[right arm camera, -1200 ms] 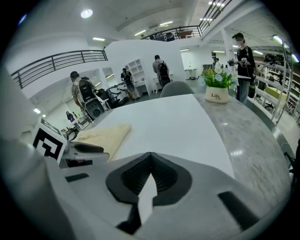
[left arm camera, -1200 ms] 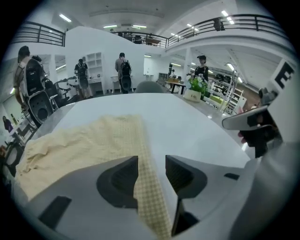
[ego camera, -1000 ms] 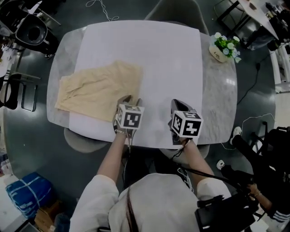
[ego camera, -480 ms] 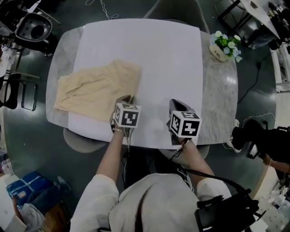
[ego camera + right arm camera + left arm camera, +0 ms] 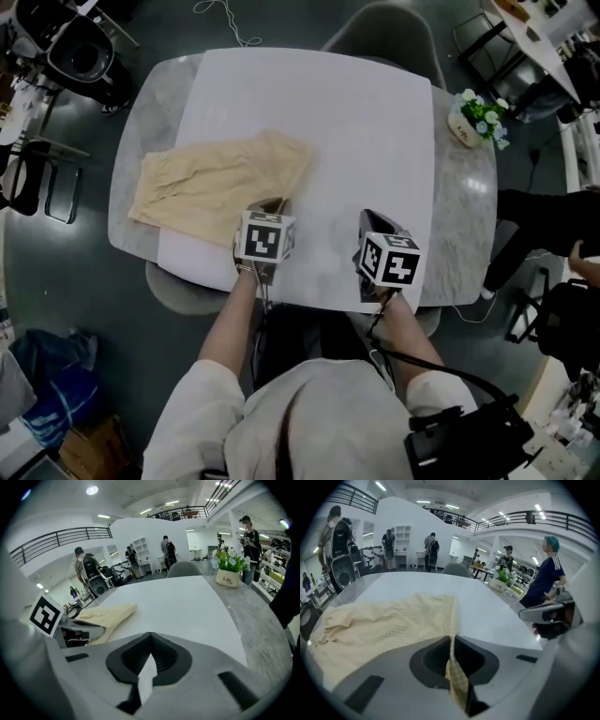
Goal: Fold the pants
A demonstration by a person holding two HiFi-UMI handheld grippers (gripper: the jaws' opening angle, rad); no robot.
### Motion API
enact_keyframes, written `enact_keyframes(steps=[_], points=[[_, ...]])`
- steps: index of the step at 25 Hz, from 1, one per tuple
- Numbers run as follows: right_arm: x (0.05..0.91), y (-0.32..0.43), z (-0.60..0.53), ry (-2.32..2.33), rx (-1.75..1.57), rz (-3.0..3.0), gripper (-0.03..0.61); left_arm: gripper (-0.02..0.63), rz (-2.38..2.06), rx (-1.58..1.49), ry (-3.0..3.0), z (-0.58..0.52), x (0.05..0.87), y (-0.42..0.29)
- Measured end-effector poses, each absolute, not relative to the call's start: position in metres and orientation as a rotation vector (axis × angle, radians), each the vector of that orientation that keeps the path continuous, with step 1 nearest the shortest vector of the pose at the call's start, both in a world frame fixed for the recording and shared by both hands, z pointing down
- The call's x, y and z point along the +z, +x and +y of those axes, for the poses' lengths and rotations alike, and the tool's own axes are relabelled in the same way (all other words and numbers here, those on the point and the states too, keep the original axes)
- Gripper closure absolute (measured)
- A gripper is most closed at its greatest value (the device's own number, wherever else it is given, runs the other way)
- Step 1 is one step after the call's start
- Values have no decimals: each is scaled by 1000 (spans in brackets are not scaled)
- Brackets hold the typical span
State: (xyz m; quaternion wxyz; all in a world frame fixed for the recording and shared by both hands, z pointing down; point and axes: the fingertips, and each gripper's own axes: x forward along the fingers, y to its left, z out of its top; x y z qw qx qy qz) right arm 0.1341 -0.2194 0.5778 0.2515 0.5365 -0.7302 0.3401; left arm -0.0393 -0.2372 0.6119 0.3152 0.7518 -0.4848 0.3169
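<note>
The beige pants (image 5: 216, 183) lie flat on the left part of the white sheet (image 5: 356, 122), one end hanging past its left edge. My left gripper (image 5: 267, 204) is at their near right edge. Its jaws are closing and pinch a fold of the beige cloth (image 5: 457, 681) between them, with the rest of the pants (image 5: 384, 620) spread out ahead. My right gripper (image 5: 370, 217) hovers over bare sheet to the right, jaws shut with nothing in them (image 5: 151, 637). In the right gripper view the pants (image 5: 110, 613) and the left gripper (image 5: 70, 632) lie to its left.
A small pot of flowers (image 5: 478, 117) stands on the marble table (image 5: 459, 216) at the far right edge. A grey chair (image 5: 380, 28) sits behind the table. People stand around the room beyond, one near the table's right side (image 5: 543, 578).
Both grippers have edged left and farther across the table, the left one onto the pants' edge. The head view itself has shifted. The pants lie as before.
</note>
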Motion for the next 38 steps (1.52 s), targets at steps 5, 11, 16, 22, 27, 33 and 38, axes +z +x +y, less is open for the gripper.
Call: enact_keyframes(steps=[5,11,16,22,27,33,38], points=[[556,99,-229,1452,875,-2011,586,583,-1263,767,1973,-240,581,-77],[525,38,-244,1451,836,-2067,585,583,-1263,713,1967,-247,554,-144],[513,-27,-255,1414,822,-2112,585,583,-1302,702,1935,-255,531,-225],[515,-84,-258,1350,799,-2125,586,583,-1363,697,1867,-263,520,-322],[534,-108,-256,1295,789,-2097,586,575,-1572,698,1741,-277,545,-417],[555,-118,-251,1232,777,-2072,586,448,-1687,526,1719,-268,538,-456],[550,-123,-253,1224,775,-2101,586,448,-1735,508,1731,-249,520,-438]])
